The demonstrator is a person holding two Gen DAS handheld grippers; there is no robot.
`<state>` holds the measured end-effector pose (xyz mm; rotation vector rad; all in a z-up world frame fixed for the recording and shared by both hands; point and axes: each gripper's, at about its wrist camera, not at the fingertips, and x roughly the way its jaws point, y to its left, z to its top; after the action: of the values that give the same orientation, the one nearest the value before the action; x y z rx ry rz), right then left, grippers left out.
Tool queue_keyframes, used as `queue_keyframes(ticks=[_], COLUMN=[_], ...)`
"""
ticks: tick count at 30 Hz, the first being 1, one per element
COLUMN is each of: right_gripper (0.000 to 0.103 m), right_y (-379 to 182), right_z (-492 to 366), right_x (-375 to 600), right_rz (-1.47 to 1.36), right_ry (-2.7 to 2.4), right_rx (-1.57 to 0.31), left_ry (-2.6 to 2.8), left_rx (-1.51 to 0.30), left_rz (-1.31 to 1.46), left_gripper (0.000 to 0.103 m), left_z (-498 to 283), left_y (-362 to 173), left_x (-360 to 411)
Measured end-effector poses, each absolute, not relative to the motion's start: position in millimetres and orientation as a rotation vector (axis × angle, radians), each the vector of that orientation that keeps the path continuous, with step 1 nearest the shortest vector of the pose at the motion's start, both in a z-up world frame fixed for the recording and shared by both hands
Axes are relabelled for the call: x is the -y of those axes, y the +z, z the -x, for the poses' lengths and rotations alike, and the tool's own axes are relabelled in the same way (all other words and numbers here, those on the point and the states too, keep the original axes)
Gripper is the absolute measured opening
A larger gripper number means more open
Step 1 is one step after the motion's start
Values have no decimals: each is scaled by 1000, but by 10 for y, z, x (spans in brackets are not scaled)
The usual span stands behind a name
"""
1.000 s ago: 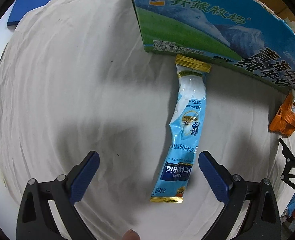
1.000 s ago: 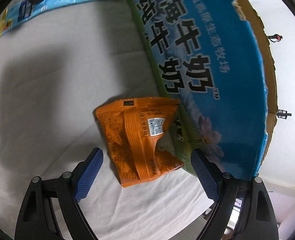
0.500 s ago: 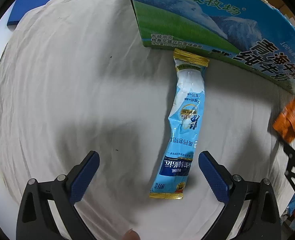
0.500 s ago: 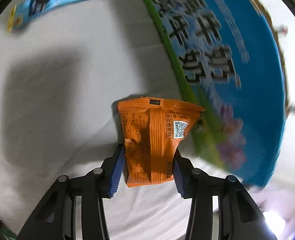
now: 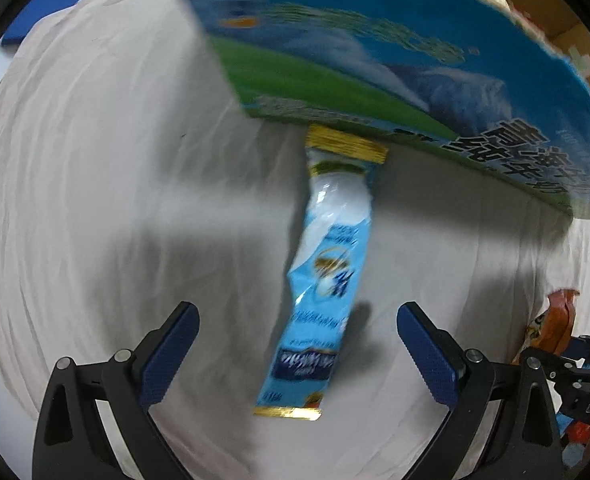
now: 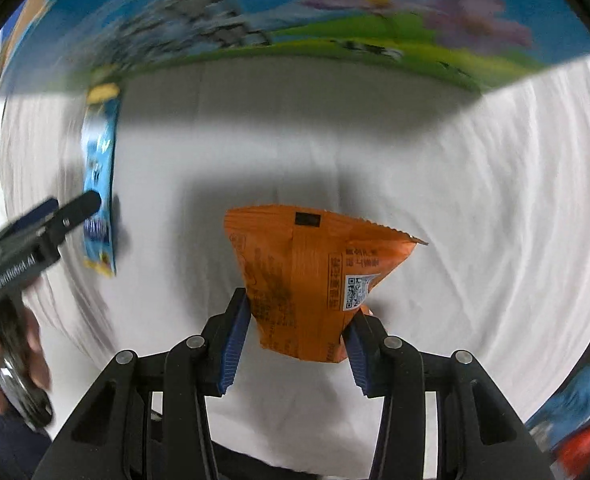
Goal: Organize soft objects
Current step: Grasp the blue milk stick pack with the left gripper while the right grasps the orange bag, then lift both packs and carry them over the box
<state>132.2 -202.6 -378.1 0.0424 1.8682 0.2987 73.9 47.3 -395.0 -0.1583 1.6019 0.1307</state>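
Observation:
My right gripper [image 6: 297,332] is shut on an orange snack packet [image 6: 315,276] and holds it up above the white cloth. The packet also shows at the right edge of the left wrist view [image 5: 555,320]. A long light-blue sachet with gold ends [image 5: 323,276] lies on the cloth, its far end against the blue and green milk carton box [image 5: 375,60]. My left gripper [image 5: 299,344] is open, its fingers on either side of the sachet's near half, above it. The sachet [image 6: 99,176] and left gripper [image 6: 55,216] show at the left of the right wrist view.
The box [image 6: 295,20] spans the back of the right wrist view. A white wrinkled cloth [image 5: 95,180] covers the surface. A blue panel [image 5: 75,4] lies beyond its far left edge. Blue and red items [image 6: 575,420] sit at the lower right.
My right gripper has closed on the orange packet, lifted it and swung round to face the box's long side. My left gripper has moved closer over the sachet, still open.

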Motion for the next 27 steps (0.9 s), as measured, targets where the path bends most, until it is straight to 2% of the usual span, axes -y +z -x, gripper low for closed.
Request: queue_keyframes(ticks=[2, 3, 4, 5, 7, 8, 10, 21, 27], right_gripper=[49, 50, 51, 52, 52, 54, 54, 53, 57], right_y=[-3776, -3773, -3755, -3765, -3820, -3865, -3861, -3885, -4150], right_z=[-1407, -1439, -1385, -1407, -1342, -1226, -1160, -698, -734], right_x=[2053, 2047, 2127, 2127, 2088, 2034, 2077, 2213, 1928], right_rz=[-40, -30, -26, -19, -13, -9, 13, -5, -14], right_ry=[274, 260, 255, 246, 228, 222, 200, 171, 133], right_rx=[-1845, -1832, -1827, -1822, -1826, -1825, -1822, -1898, -1889], left_ry=[107, 98, 91, 83, 80, 65, 50, 23, 50], left_rx=[-1622, -1628, -1635, -1648, -1647, -1638, -1632, -1687, -1701], left_rz=[137, 134, 131, 125, 91, 70, 43, 75, 93], left_gripper=[101, 95, 79, 68, 52, 48, 30, 27, 30], left_z=[-817, -837, -848, -857, -852, -843, -818, -194, -182], left_y=[-4018, -4041, -4069, -4107, -4127, -4115, -4096, -4182, -4235], left_x=[-412, -395, -376, -358, -321, -286, -244, -55, -127])
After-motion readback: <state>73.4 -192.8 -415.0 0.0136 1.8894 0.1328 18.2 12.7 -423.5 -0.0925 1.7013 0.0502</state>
